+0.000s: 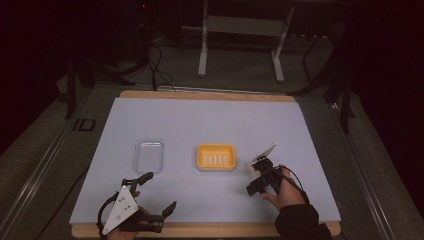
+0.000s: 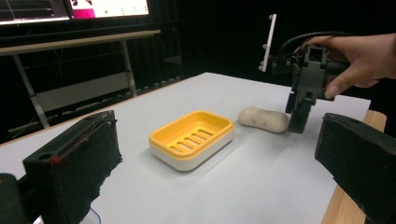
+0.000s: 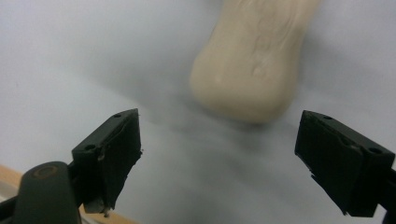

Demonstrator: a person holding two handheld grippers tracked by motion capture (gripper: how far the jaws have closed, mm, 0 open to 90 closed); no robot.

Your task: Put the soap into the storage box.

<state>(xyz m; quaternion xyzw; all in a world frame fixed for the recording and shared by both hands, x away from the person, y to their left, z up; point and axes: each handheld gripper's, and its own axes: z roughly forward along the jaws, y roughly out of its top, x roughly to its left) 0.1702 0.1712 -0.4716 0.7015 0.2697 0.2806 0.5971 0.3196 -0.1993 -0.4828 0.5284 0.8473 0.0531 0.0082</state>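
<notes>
The right gripper (image 1: 257, 175) hangs tilted over the pale grey table mat (image 1: 200, 120), jaws spread wide and holding nothing — the cream, bean-shaped bar of soap (image 3: 254, 56) lies flat on the mat just ahead of its jaw tips, not yet between them. Beyond the soap, on that gripper's left, sits the yellow slotted plastic soap dish (image 1: 216, 157), close by but apart. The left gripper (image 1: 159, 191) rests near the table's front edge, jaws wide apart and empty — a clear plastic lid (image 1: 148, 155) lies just ahead of it.
</notes>
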